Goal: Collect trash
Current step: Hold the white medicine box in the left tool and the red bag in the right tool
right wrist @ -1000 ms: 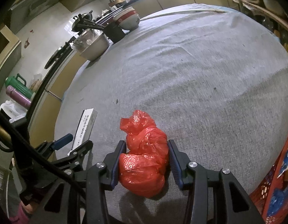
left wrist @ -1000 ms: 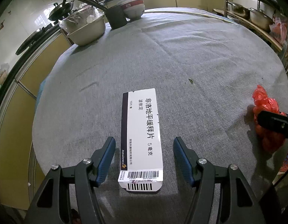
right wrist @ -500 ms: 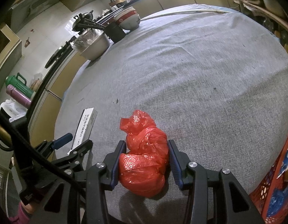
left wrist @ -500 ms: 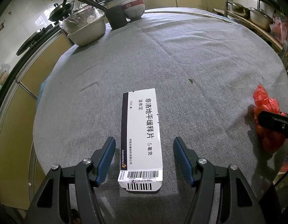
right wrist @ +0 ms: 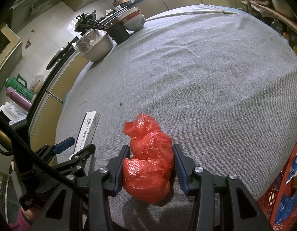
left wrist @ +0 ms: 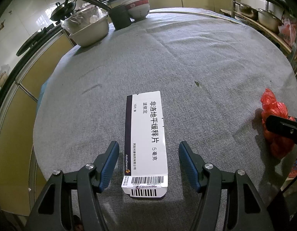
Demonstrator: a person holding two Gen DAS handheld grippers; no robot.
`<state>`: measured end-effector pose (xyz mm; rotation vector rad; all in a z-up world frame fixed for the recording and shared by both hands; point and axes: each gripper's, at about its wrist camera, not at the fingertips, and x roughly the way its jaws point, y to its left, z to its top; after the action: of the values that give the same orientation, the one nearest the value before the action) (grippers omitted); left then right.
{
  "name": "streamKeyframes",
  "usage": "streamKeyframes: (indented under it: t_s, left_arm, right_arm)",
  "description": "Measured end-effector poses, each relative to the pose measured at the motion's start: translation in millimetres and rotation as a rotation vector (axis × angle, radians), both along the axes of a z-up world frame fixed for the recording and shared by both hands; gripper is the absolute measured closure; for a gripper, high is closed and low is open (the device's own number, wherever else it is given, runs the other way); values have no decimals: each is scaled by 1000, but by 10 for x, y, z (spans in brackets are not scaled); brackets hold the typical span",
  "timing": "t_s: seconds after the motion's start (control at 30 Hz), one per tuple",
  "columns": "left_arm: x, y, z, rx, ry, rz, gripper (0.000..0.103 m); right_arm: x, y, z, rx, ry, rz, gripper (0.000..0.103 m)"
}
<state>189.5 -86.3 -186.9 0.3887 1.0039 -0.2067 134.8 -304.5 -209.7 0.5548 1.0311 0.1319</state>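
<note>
The white medicine box [left wrist: 146,134] is laid flat on the grey bench [left wrist: 206,57], long axis running straight away between the released left tongs [left wrist: 148,154] (barcode end nearest). The red plastic bag [right wrist: 148,165] is clasped by the right tongs [right wrist: 150,159].

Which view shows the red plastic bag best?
The right wrist view: the red plastic bag lies whole and centred between the right gripper pads, which touch its sides. The left wrist view catches it only at the right edge, partly behind that gripper.
</note>
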Motion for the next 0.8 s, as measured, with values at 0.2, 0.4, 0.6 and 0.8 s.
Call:
streamKeyframes:
  t_s: [0.2,0.4,0.6,0.8]
  left_arm:
    - [33,8,-9,-13,13,3,38]
    - [41,3,-16,-15,15,3,38]
    - [46,3,-28,-25,20,2,38]
    - [78,23,-31,-44,29,6,38]
  right_arm:
    - [5,0,-7,-2,2,2,55]
    - [6,6,-3,-2,1,1,55]
    - [8,13,-18,-3,-1,1,55]
    - [6,9,-19,-5,-1,1,55]
